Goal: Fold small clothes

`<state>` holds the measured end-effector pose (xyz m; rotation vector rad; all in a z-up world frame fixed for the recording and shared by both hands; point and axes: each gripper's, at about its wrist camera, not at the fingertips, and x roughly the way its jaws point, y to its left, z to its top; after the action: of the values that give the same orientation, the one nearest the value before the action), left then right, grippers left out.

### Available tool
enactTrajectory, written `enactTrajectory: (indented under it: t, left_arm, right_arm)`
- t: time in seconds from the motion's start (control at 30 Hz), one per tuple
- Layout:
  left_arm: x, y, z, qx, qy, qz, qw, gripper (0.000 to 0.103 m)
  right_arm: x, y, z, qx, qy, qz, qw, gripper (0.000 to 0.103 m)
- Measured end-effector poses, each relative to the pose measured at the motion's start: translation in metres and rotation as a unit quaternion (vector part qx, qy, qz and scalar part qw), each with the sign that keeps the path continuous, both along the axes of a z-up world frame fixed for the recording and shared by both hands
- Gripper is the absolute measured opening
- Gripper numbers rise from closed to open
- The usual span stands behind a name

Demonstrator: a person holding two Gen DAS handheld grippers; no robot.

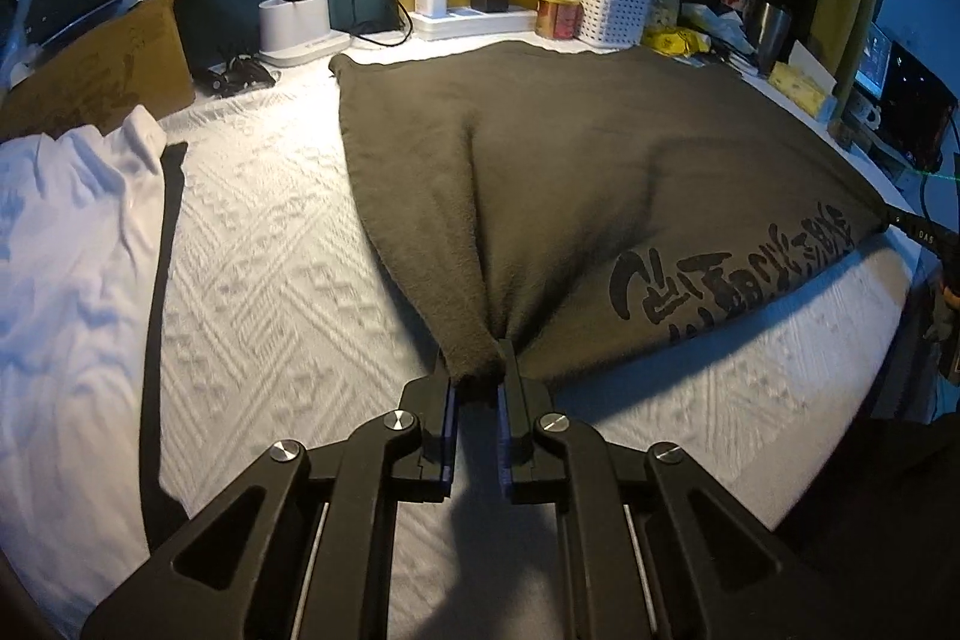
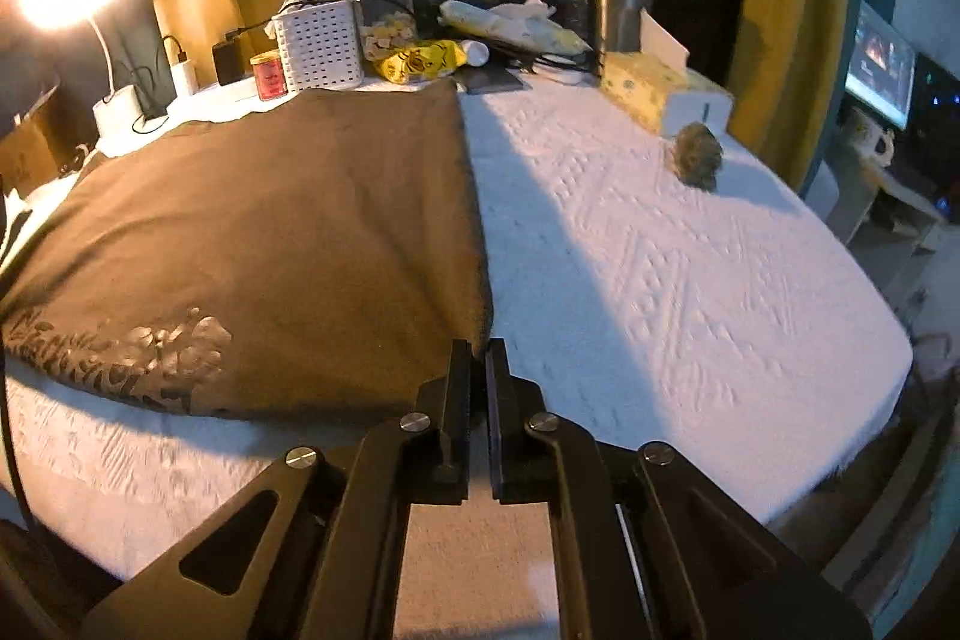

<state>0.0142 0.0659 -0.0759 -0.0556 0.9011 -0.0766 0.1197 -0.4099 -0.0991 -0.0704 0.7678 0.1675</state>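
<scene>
So the dark olive-brown fleecy garment with black printed lettering (image 1: 576, 172) is spread out over the white quilted table cover with the raised diamond pattern (image 1: 270, 244), lettering along the near edge. Its two near corners are lifted a bit off the cover, since a shadow can be seen under the near edge in both views.

The near left corner is bunched up and pinched tight between the fingers of the left gripper (image 1: 479, 370), so that one is clamped on the cloth. The near right corner is caught by the right gripper (image 2: 480, 349), jaws nearly together with the garment's edge running right in between them. In the left wrist view, the tip of the right gripper can just be made out at the garment's far right corner.

Off to the left, a crumpled white garment with a black strip (image 1: 78, 244) is lying on the cover, apart from the brown one. Behind it a brown cardboard box (image 1: 102, 76) is parked.

Along the back edge some clutter is lined up: a white desk lamp base (image 1: 297, 22), a white power strip with chargers plugged in (image 1: 474, 19), a small red tin (image 1: 559, 15), a white perforated plastic basket (image 2: 318, 43), a yellow snack bag (image 2: 420, 61) and a steel tumbler (image 2: 618, 7). A small greenish-brown lump (image 2: 699, 154) is sitting alone on the right side of the cover, well apart from the garment.
</scene>
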Motion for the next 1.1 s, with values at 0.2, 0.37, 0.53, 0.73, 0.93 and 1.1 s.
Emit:
enactTrajectory:
  t: [0.2,0.37,0.53,0.73,0.93,1.1]
  left_arm:
    - [-0.013,-0.002,0.001,-0.001,0.000,0.001,1.0000,0.009]
    - [-0.021,-0.001,0.009,-0.004,0.000,0.000,1.0000,0.009]
    - [-0.030,-0.002,0.003,-0.002,0.013,-0.001,0.9999,0.009]
    - [-0.034,-0.004,-0.005,-0.008,0.030,0.006,0.9995,0.009]
    - [-0.032,0.000,-0.001,-0.005,0.039,0.026,0.9989,0.032]
    - [-0.027,0.010,0.013,-0.017,0.011,0.056,0.9982,0.069]
  right_arm:
    - [-0.015,-0.003,-0.001,0.002,-0.002,0.002,1.000,0.005]
    - [-0.026,-0.007,0.006,0.000,-0.011,0.005,1.000,0.005]
    - [-0.036,-0.008,0.003,-0.006,-0.007,0.009,1.000,0.005]
    - [-0.042,-0.012,-0.010,0.002,0.007,0.009,1.000,0.005]
    - [-0.039,-0.016,-0.012,0.018,0.015,0.012,1.000,0.005]
    - [-0.037,-0.021,-0.007,0.032,0.029,0.014,0.999,0.005]
